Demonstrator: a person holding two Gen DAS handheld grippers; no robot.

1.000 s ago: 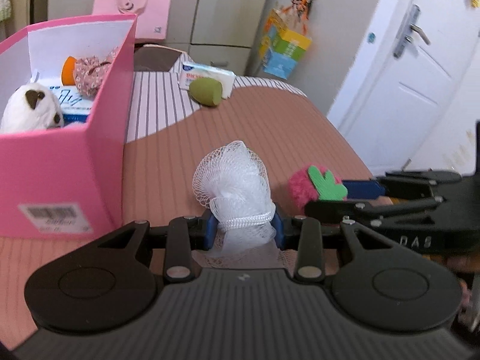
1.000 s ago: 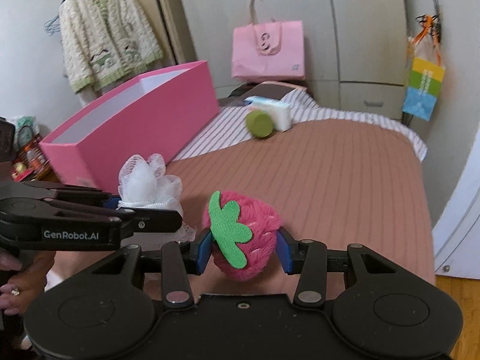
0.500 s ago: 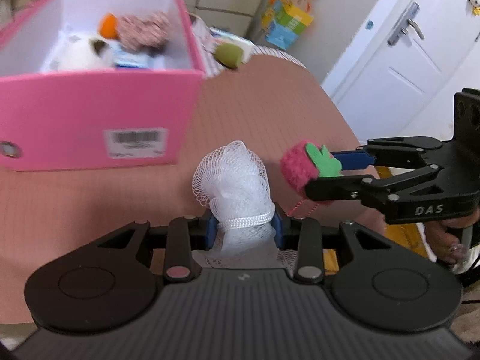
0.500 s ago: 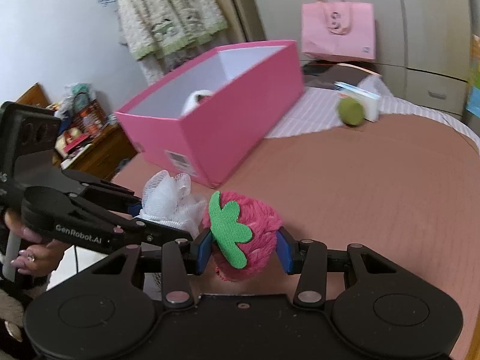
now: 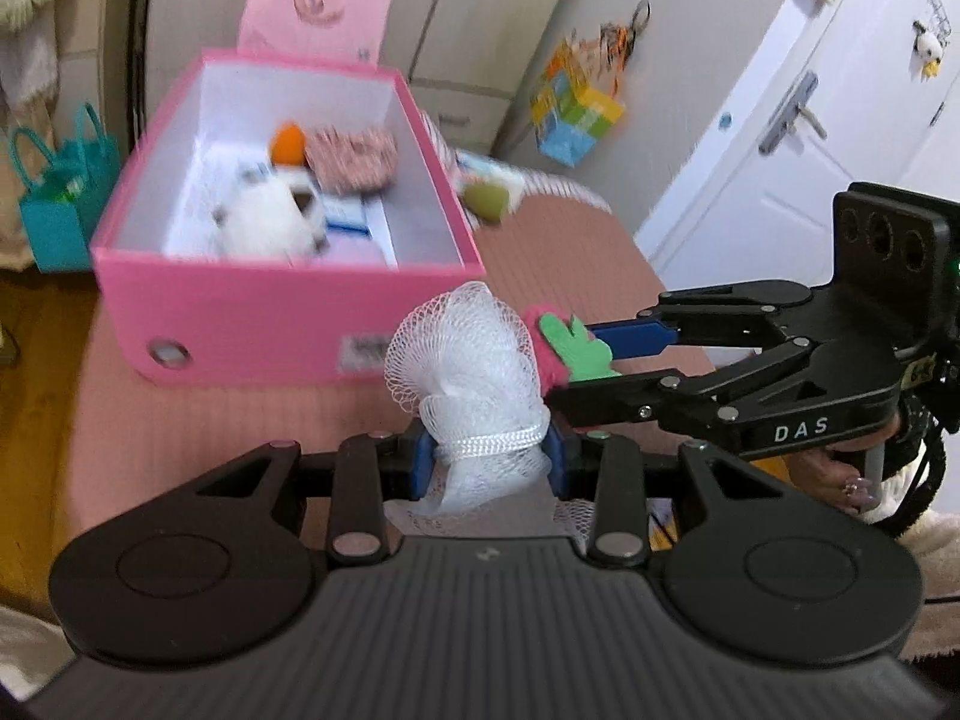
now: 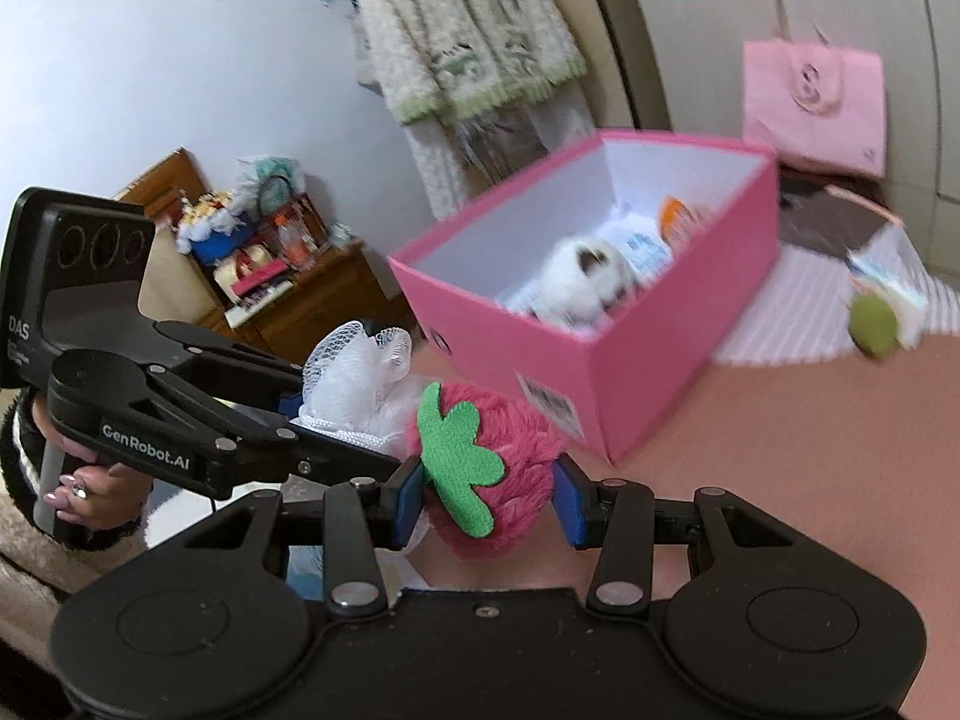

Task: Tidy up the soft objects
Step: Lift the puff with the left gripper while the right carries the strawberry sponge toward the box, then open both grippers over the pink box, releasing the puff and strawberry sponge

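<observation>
My left gripper (image 5: 487, 457) is shut on a white mesh bath pouf (image 5: 465, 360), also seen in the right wrist view (image 6: 360, 369). My right gripper (image 6: 487, 501) is shut on a pink plush strawberry (image 6: 504, 480) with a green felt leaf; it also shows in the left wrist view (image 5: 564, 348), right beside the pouf. Both are held above the bed, in front of the open pink box (image 5: 288, 306), also in the right wrist view (image 6: 654, 360). The box holds a white plush (image 5: 270, 222), an orange item and a patterned scrunchie.
A green sponge (image 5: 486, 199) and a tissue pack lie on the striped bedding (image 6: 804, 312) past the box. A pink bag (image 5: 318, 6) hangs by the wardrobe. A teal bag (image 5: 60, 204) stands on the floor at left. A white door (image 5: 810, 138) is at right.
Both grippers have risen and swung left with their objects still held. The box's open inside now shows more from above in both views.
</observation>
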